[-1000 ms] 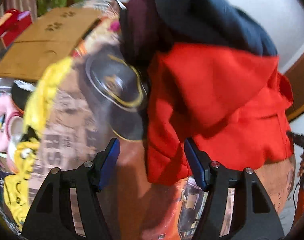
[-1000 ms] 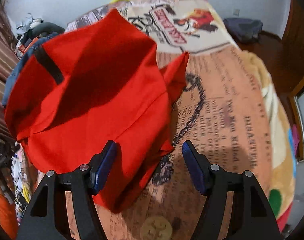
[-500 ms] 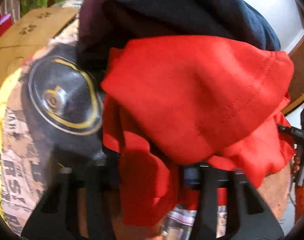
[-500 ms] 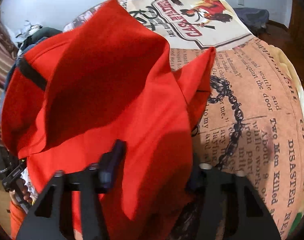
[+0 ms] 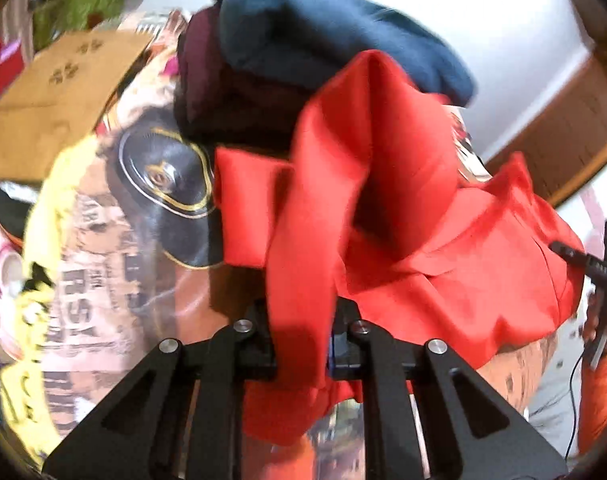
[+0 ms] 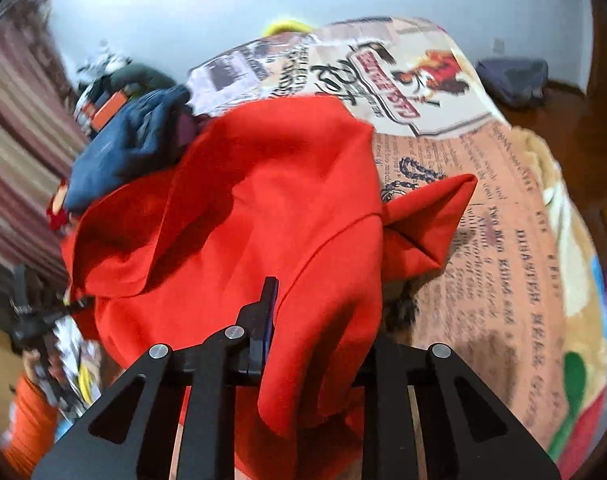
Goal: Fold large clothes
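Observation:
A large red garment [image 5: 443,248] lies bunched on a printed blanket [image 5: 87,264] and fills the middle of both views. My left gripper [image 5: 301,344] is shut on a fold of the red garment, which drapes over its fingers. My right gripper [image 6: 315,344] is shut on another edge of the red garment [image 6: 263,208]; the cloth hides its right finger. A pointed corner of the garment [image 6: 431,216] sticks out to the right over the blanket [image 6: 503,240].
A pile of dark blue [image 5: 327,28] and maroon clothes [image 5: 207,64] sits behind the red garment. A cardboard box [image 5: 51,100] is at far left. The blue pile [image 6: 131,144] shows left in the right wrist view. Dark bag [image 6: 511,76] on the floor.
Both grippers went from open above the garment to shut on its cloth. The red garment has been gathered and lifted into folds between them.

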{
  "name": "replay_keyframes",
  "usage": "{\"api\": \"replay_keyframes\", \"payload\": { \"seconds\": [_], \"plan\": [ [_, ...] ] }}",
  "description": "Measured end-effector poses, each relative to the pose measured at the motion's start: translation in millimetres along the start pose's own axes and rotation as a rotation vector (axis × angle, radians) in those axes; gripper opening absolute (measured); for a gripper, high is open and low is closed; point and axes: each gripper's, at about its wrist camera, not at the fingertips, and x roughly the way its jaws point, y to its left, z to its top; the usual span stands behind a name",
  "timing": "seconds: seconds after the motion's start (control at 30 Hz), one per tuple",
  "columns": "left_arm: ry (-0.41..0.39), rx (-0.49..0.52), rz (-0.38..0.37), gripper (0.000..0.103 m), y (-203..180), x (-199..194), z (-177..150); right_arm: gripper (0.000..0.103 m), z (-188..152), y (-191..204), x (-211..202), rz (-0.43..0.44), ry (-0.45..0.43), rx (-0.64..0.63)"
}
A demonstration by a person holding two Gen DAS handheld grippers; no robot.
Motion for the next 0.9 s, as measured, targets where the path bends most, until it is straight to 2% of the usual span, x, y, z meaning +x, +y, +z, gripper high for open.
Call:
{"api": "replay_keyframes", "payload": {
  "seconds": [0.2, 0.33, 0.4, 0.43, 0.5, 0.53, 0.6, 0.67, 0.8, 0.9],
  "plan": [
    [0.000, 0.037, 0.021, 0.011, 4.3, -23.1, -13.8, 0.018, -31.3, -10.7, -8.2, -0.010, 0.033, -0.007],
    [0.053, -0.005, 0.050, 0.013, 23.4, -15.1, -32.2, 0.019, -53.0, -18.9, -11.3, -0.007, 0.043, 0.029],
    [0.080, -0.017, 0.100, 0.019, 34.0, -9.0, -47.2, 0.020, -60.1, -20.4, -13.4, -0.007, 0.039, 0.040],
    [0.096, -0.023, 0.137, 0.025, 38.8, -3.4, -51.8, 0.021, -61.9, -20.1, -13.9, -0.016, 0.038, 0.037],
    [0.115, -0.026, 0.214, 0.030, 43.8, 0.9, -59.6, 0.026, -64.8, -16.9, -17.6, -0.041, 0.037, 0.025],
    [0.113, -0.023, 0.232, 0.040, 47.1, 3.7, -58.5, 0.028, -64.7, -15.9, -19.7, -0.058, 0.037, 0.020],
    [0.088, -0.005, 0.258, 0.045, 45.2, -3.6, -61.1, 0.036, -63.8, -13.5, -25.8, -0.097, 0.034, 0.008],
    [0.072, 0.024, 0.283, 0.045, 39.9, -11.8, -59.4, 0.040, -61.7, -12.2, -32.0, -0.129, 0.027, -0.006],
    [0.021, 0.107, 0.320, 0.045, 18.4, -28.0, -48.4, 0.041, -53.6, -5.4, -47.7, -0.193, -0.020, -0.048],
    [-0.023, 0.174, 0.298, 0.048, -4.5, -37.6, -39.6, 0.042, -44.7, 4.8, -53.8, -0.197, -0.046, -0.087]
  ]
}}
